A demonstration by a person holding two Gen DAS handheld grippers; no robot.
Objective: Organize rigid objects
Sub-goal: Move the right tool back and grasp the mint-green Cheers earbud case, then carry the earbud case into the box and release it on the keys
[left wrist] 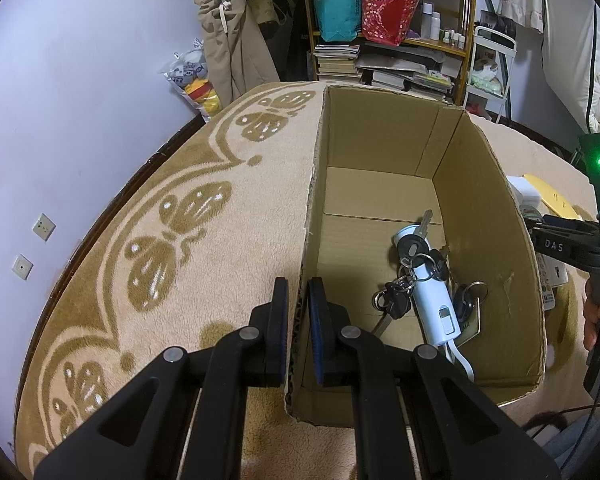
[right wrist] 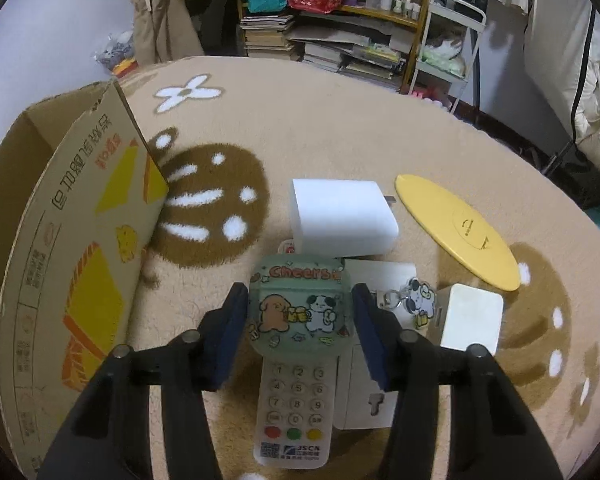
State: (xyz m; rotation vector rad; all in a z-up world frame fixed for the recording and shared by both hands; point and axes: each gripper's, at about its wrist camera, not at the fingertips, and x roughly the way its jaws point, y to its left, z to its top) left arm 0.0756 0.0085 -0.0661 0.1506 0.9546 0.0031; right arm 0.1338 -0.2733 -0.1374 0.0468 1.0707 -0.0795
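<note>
black plastic tongs (left wrist: 298,304) with dark blue pads (right wrist: 370,332) and silver pivot pins.

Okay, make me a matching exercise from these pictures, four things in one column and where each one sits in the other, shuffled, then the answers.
Things:
1. bunch of keys
2. green Cheers case
3. yellow disc
4. left gripper

Places:
A. flat on the rug, right of the white charger
B. clamped on the cardboard box wall
C. inside the box
D. between the right gripper fingers, atop the remote

Pairs: 1-C, 2-D, 3-A, 4-B
</note>
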